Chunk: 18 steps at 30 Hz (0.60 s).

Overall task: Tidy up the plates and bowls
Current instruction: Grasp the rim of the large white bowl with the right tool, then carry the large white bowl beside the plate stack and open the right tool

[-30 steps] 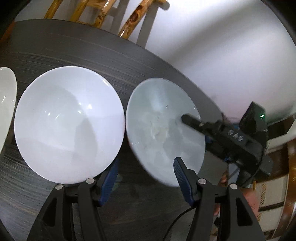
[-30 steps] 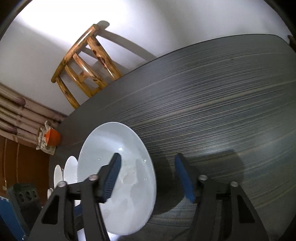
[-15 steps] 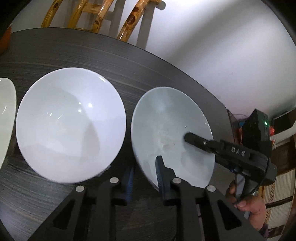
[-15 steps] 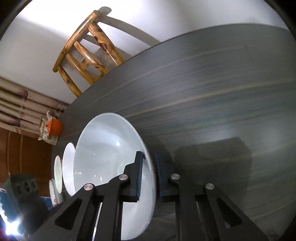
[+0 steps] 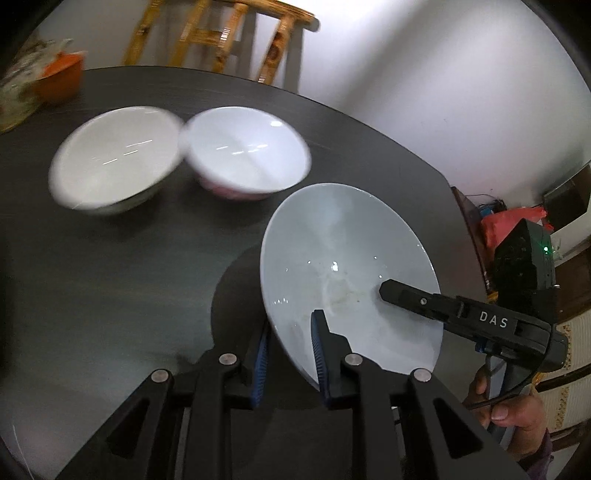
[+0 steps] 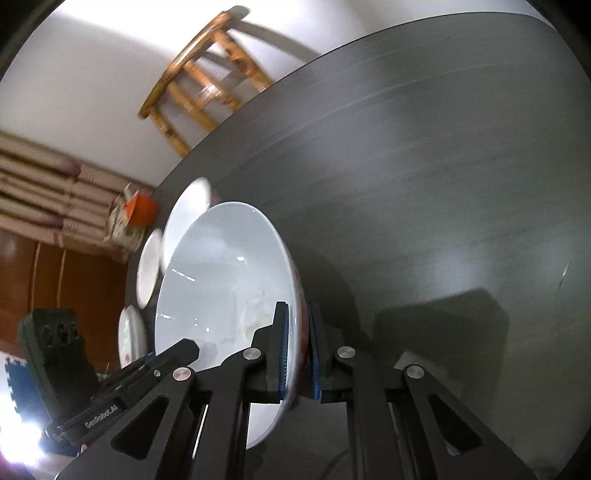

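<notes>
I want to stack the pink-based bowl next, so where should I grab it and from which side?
Take the pink-based bowl by its rim, one finger inside and one outside. Its walls flare wide, so only the thin rim fits between jaws. Come from above on the near right side; the other bowl sits tight against its left edge.

Right gripper (image 6: 295, 347) clamps the white bowl's (image 6: 221, 273) rim — above the dark table (image 6: 424, 166).

Glossy glazed bowl (image 5: 343, 258), matt wood-grained table (image 5: 110, 277), varnished wooden chair (image 5: 221, 33).
</notes>
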Tool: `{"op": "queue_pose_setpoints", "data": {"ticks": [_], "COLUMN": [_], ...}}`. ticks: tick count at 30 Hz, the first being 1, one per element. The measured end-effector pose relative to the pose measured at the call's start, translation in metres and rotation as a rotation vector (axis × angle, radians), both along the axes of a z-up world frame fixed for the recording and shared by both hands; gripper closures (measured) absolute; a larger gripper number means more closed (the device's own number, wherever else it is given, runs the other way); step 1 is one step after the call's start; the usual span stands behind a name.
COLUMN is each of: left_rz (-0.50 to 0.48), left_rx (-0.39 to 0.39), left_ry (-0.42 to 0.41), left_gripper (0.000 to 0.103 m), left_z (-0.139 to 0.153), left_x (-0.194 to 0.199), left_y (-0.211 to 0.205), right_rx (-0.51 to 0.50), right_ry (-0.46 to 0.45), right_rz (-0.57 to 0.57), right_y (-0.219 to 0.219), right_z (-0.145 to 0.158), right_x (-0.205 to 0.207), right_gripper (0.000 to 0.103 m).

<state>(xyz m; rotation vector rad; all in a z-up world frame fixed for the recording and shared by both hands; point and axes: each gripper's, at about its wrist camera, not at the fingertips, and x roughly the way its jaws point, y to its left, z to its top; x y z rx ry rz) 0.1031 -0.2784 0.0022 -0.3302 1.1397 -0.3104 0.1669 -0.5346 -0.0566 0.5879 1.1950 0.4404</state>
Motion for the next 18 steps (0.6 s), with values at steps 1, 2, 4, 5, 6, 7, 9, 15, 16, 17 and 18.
{"op": "queue_pose_setpoints", "data": {"ticks": [1,2,4,5,6,7,9,15,16,17,18], "left_rz": [0.008,0.012,0.019,0.029,0.033,0.036,0.053,0.076,0.075,0.076,0.077], "left_rx": [0.008,0.014,0.027,0.034,0.039,0.043,0.044,0.036,0.036,0.031,0.027], "left_ry": [-0.002,-0.003,-0.011,-0.016,-0.020,-0.022,-0.025,-0.042,-0.045,-0.049,-0.050], "left_gripper": [0.083,0.083,0.083,0.083,0.083,0.083,0.083,0.083,0.083,0.083,0.083], "left_z": [0.002,0.002,0.005,0.006,0.007,0.006,0.002,-0.009,-0.011,-0.014,-0.017], "left_x": [-0.011,-0.015,-0.030,-0.038,-0.045,-0.049,-0.059,-0.075,-0.074,-0.075,-0.076], "left_y": [0.009,0.014,0.031,0.042,0.049,0.055,0.071,0.102,0.104,0.108,0.110], "right_rx": [0.007,0.011,0.024,0.030,0.037,0.044,0.044,0.011,-0.004,-0.014,-0.026], "right_ry": [-0.003,-0.006,-0.009,-0.010,-0.010,-0.008,-0.004,0.003,-0.004,-0.009,-0.016], "right_rz": [0.010,0.014,0.029,0.034,0.040,0.049,0.062,0.099,0.104,0.106,0.110], "right_y": [0.012,0.020,0.039,0.047,0.055,0.065,0.082,0.126,0.133,0.138,0.143], "right_z": [0.001,0.001,0.002,0.002,0.002,0.002,-0.001,-0.009,-0.008,-0.007,-0.007], "right_x": [-0.011,-0.019,-0.036,-0.042,-0.048,-0.054,-0.064,-0.084,-0.084,-0.086,-0.087], "right_gripper": [0.091,0.091,0.090,0.090,0.090,0.090,0.090,0.089,0.089,0.089,0.089]}}
